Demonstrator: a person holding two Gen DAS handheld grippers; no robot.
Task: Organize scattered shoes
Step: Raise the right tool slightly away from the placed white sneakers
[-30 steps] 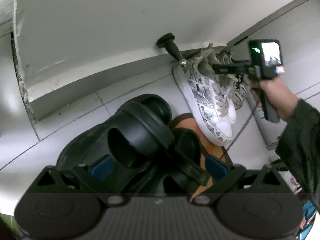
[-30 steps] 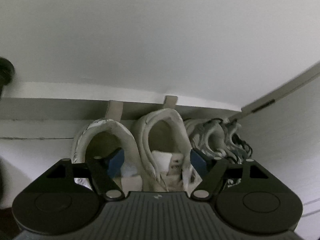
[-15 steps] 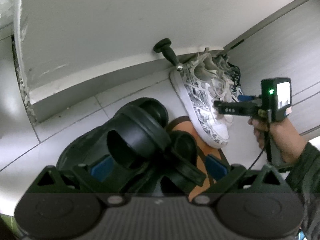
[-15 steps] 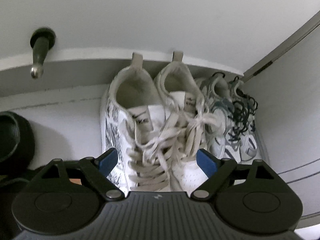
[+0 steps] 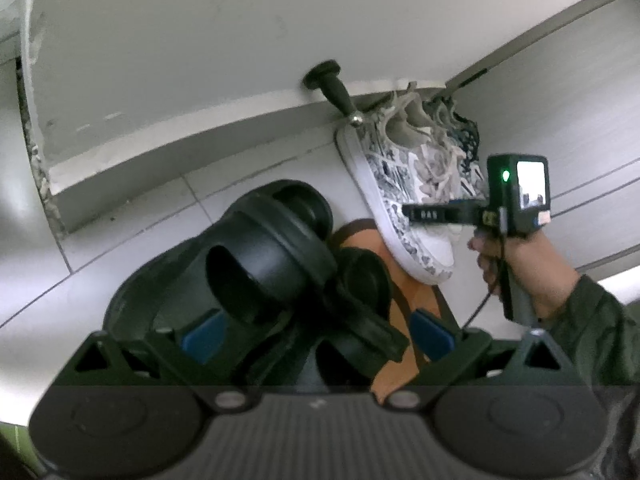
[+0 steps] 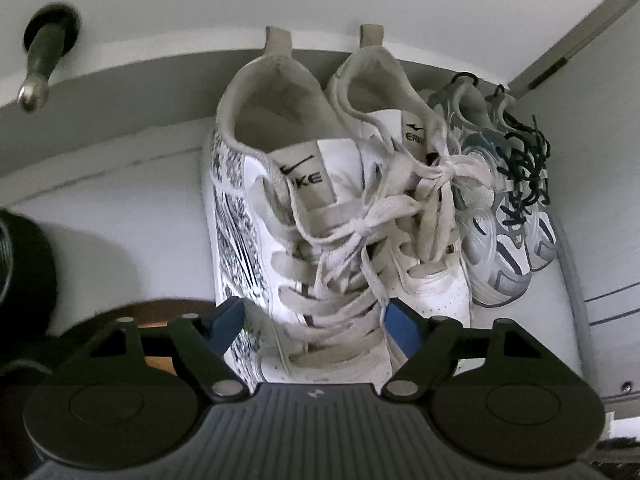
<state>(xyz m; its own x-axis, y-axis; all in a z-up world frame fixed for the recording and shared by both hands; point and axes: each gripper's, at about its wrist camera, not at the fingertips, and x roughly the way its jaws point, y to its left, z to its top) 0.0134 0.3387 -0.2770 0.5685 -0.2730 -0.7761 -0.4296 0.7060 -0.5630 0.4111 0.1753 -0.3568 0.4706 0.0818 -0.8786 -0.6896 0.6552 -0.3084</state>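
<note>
Right claw (image 6: 314,318) hovers over the patterned sneaker (image 6: 280,240) — jaws closing, nothing pinched. Sneaker's long axis runs near-to-far. Left claw (image 5: 316,330) pinches black sandals (image 5: 256,264).

Two sneaker pairs (image 6: 320,220) side by side against wall (image 6: 320,0), sandals (image 5: 260,272) left of them

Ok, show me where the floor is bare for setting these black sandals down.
Bare tile runs along the baseboard, left of the door stopper and beyond the black sandals between the left gripper's fingers. Right of the stopper it is crowded: patterned white sneakers and grey sneakers fill the corner, with the right gripper closing above them.
</note>
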